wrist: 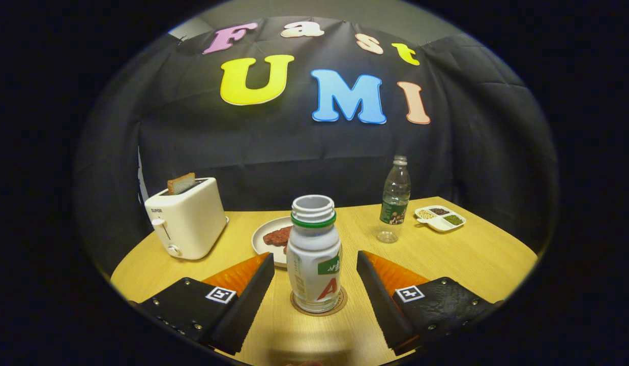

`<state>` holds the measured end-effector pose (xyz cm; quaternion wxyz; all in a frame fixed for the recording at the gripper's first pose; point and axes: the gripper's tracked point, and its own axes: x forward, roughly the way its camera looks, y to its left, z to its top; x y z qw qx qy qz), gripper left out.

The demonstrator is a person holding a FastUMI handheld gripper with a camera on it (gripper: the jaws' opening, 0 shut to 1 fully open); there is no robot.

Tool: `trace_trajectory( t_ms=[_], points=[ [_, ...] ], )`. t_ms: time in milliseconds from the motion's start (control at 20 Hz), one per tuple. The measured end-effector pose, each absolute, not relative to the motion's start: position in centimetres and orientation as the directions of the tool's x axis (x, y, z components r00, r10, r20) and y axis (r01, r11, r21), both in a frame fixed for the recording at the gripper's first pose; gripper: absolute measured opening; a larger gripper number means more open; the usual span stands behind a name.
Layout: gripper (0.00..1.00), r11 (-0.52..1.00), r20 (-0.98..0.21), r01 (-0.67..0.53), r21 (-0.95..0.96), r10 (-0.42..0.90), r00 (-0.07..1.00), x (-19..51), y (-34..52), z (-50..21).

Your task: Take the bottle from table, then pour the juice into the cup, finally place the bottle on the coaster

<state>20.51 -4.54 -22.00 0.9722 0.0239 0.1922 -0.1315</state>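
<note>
My claw [314, 264] is spread wide and grips nothing; the bottle [314, 254] stands upright between my fingers, touching neither. It is a squat white bottle with a green neck ring, its cap off and mouth open, with a green patch and a red letter on its label. It stands on the round coaster [339, 303] on the wooden table [477, 254]. At eleven o'clock beyond it is a plate [266, 235], at one o'clock a clear water bottle [394, 199].

bottle [314, 254] white, green ring | toaster [186, 218] cream | table [477, 254] light wood
</note>
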Motion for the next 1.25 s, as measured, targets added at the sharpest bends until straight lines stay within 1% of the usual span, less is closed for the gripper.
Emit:
trace_trajectory(
  t_ms=[300, 650, 1000, 1250],
  points=[
    [0.98, 0.980, -0.299, 0.199, 0.019, -0.185, 0.936, 17.6, -3.0, -15.5],
    [0.98, 0.982, -0.224, 0.183, 0.037, -0.170, 0.960, 13.5, -3.1, -10.2],
    [0.98, 0.985, -0.165, 0.173, 0.016, -0.168, 0.972, 9.3, -3.1, -6.2],
    [0.98, 0.985, -0.143, 0.170, 0.028, -0.165, 0.976, 7.3, -2.9, -4.9]
  ],
)
